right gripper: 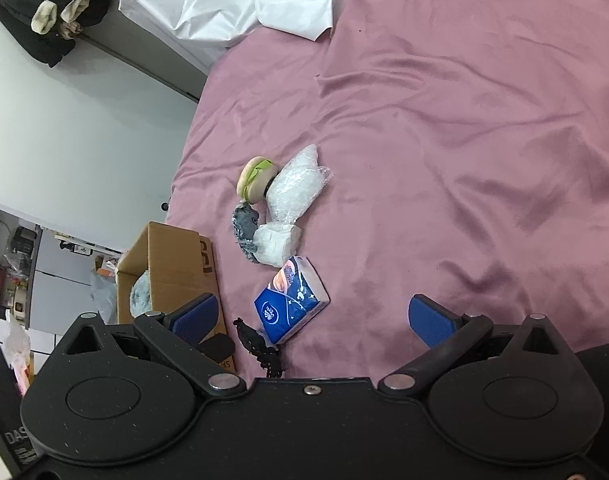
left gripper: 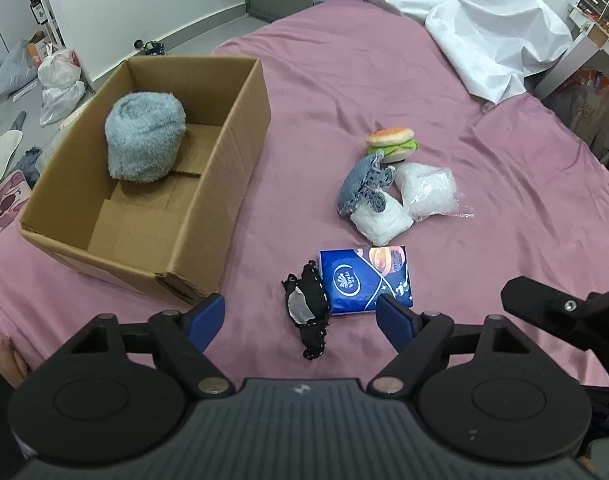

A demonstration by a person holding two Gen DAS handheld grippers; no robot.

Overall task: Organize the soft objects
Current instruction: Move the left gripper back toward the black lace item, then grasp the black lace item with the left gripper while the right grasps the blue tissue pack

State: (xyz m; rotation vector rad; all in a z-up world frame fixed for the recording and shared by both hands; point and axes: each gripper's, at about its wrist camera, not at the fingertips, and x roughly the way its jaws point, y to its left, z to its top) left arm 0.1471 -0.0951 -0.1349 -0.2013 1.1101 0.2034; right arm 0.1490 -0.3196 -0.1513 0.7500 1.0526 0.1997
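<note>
A cardboard box (left gripper: 228, 152) stands on the pink bed and holds a fluffy light-blue plush (left gripper: 144, 136). My left gripper (left gripper: 300, 314) is open and empty, with a black fabric piece (left gripper: 308, 312) lying between its fingers. Beside it lies a blue tissue pack (left gripper: 368, 280). Further off are a grey knit item (left gripper: 362, 182), a white soft bundle (left gripper: 380, 220), a bubble-wrap bag (left gripper: 428, 190) and a burger toy (left gripper: 392, 142). My right gripper (right gripper: 314, 318) is open and empty above the tissue pack (right gripper: 290, 304); the box (right gripper: 168, 264) is at its left.
A white sheet (left gripper: 476, 20) is crumpled at the far end of the bed. Bags and clutter (left gripper: 60, 80) lie on the floor left of the box. The right gripper's body (left gripper: 564, 312) shows at the left view's right edge. Dark clothes (right gripper: 44, 4) hang at the right view's top left.
</note>
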